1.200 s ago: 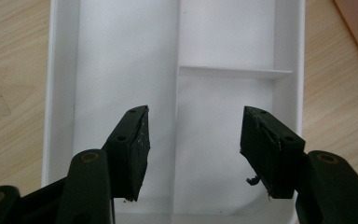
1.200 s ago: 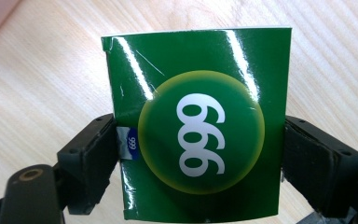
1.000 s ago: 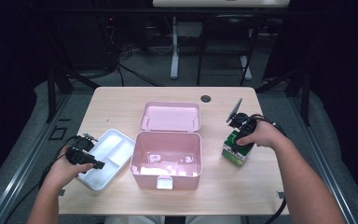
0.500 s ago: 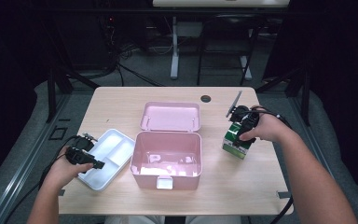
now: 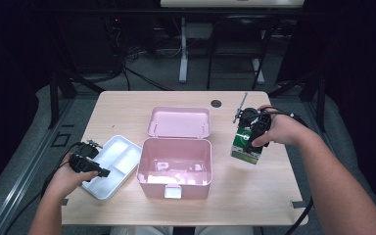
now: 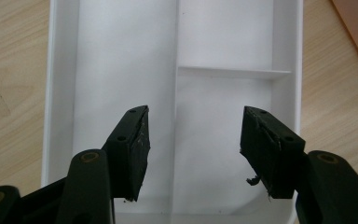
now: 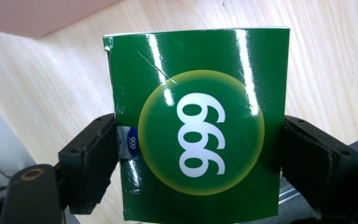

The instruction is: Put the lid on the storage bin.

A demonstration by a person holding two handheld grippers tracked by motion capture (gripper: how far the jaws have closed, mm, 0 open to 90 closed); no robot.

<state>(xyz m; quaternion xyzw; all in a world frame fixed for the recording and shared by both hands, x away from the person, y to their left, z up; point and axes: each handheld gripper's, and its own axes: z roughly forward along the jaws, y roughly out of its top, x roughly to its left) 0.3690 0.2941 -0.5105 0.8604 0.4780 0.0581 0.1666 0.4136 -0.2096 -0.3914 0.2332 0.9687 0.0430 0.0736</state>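
Observation:
A green box (image 5: 245, 145) with a yellow-ringed "999" circle (image 7: 200, 135) is held above the table's right side, my right gripper (image 5: 252, 133) shut on its two sides. An open pink case (image 5: 176, 161) sits mid-table with its lid (image 5: 178, 122) laid back. To its left lies a white divided tray (image 5: 111, 164). My left gripper (image 5: 89, 166) hovers over that tray, jaws open with nothing between them; in the left gripper view the fingers (image 6: 130, 149) frame the tray's divider (image 6: 235, 72).
A small dark round hole (image 5: 216, 103) marks the table's far edge. Cables trail off both grippers toward the table's near corners. Dark stands and a white post stand on the floor beyond the table.
My right gripper has lifted the green box and carried it slightly left toward the pink case. The left gripper has stayed over the white tray.

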